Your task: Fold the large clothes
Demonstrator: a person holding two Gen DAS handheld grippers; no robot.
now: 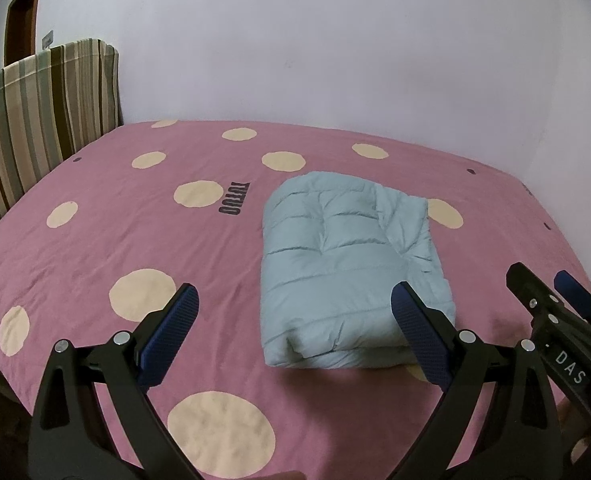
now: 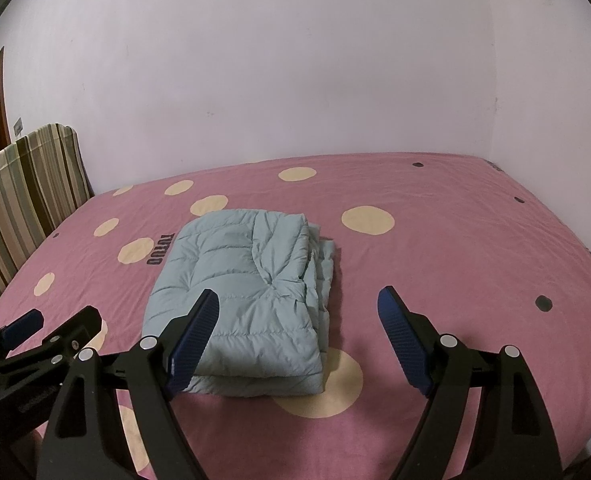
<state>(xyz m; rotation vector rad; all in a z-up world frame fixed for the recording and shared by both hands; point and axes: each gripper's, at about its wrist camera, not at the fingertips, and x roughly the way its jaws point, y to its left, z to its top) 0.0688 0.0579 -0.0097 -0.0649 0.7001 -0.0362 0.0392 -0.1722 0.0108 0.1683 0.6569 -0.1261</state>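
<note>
folded quilted jacket, pink dotted bedsheet

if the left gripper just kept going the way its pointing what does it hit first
Probably the folded jacket: the open left gripper angles down at the bed, and the jacket's near-left part lies between its fingers. Depth is unclear; it might meet the bedsheet first.

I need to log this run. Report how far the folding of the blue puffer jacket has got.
Done, by the look of it: the blue puffer jacket lies on the pink spotted bedsheet as a compact layered rectangle, its stacked edges showing along its right side. In hand: nothing. The left gripper and right gripper are both open and empty, held clear of it. Left: no other unfolded clothing is in view.
</note>
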